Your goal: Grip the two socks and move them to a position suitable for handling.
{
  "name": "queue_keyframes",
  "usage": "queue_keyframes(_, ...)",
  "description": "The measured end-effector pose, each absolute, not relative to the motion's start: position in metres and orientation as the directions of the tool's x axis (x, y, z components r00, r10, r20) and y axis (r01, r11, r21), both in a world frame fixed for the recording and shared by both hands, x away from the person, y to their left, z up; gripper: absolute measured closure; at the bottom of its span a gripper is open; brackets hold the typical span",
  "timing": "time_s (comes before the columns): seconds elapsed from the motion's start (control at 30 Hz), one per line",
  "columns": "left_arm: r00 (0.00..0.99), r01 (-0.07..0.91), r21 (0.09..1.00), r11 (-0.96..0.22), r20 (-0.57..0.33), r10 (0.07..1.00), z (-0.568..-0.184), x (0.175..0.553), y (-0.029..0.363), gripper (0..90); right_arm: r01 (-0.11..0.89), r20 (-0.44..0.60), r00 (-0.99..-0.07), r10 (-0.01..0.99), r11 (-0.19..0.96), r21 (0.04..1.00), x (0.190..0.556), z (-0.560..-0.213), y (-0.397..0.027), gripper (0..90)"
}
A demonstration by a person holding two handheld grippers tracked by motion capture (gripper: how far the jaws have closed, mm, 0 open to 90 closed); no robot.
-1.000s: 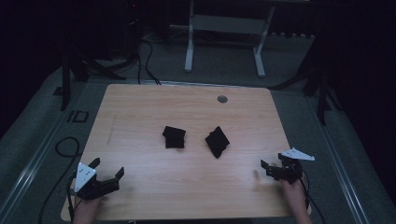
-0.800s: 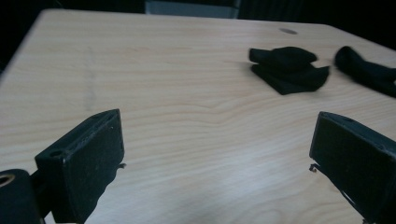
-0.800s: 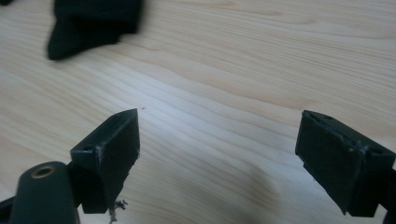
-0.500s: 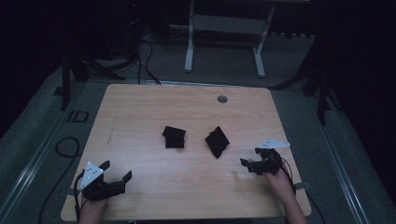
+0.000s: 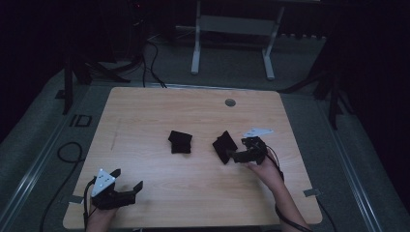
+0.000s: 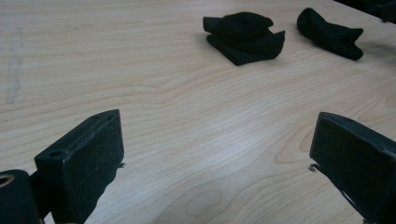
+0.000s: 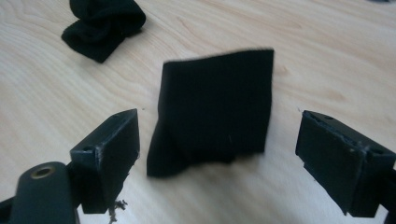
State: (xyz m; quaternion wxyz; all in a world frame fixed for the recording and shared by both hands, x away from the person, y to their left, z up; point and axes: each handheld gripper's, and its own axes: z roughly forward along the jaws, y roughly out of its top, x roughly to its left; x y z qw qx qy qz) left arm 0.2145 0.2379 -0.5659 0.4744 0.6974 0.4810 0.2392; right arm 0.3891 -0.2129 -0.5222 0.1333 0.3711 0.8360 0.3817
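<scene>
With its jaws spread wide, the right gripper (image 7: 217, 154) approaches the nearer black sock (image 7: 212, 109) right of the folded sock (image 5: 180, 142); next, close on it.

Two small pieces of black knit cloth, sock-like, lie near the middle of the table, near each other but apart. The right-hand black folded cloth (image 5: 224, 145) lies flat and slightly skewed; in the right gripper view (image 7: 212, 109) it shows a straight top hem and a rumpled lower left corner. At about nine o'clock from it lies the left-hand black bundled cloth (image 5: 180, 142), folded over on itself into a thicker, lumpy stack (image 6: 245, 36).
</scene>
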Motion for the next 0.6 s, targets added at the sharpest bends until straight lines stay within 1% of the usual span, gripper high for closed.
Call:
queue_keyframes(0.27,0.439,0.431,0.900,-0.074,-0.138,0.888,-0.565,0.213,0.233,3.2,0.505,0.045,-0.719,0.694,0.476,0.719,0.407,-0.524,-0.188,17.7)
queue_keyframes(0.3,0.439,0.431,0.900,-0.074,-0.138,0.888,-0.565,0.213,0.233,3.2,0.502,0.042,-0.723,0.690,0.482,0.718,0.409,-0.524,-0.185,20.4)
queue_keyframes(0.4,0.466,0.438,0.896,-0.070,-0.159,0.870,-0.564,0.213,0.224,3.3,0.503,0.023,-0.730,0.683,0.514,0.695,0.418,-0.529,-0.177,23.3)
queue_keyframes(0.5,0.482,0.433,0.896,-0.093,-0.143,0.864,-0.564,0.213,0.217,4.3,0.515,0.016,-0.728,0.685,0.531,0.673,0.423,-0.537,-0.175,27.4)
queue_keyframes(0.6,0.494,0.429,0.897,-0.107,-0.134,0.859,-0.564,0.214,0.213,4.3,0.537,0.007,-0.722,0.692,0.554,0.636,0.426,-0.548,-0.174,35.8)
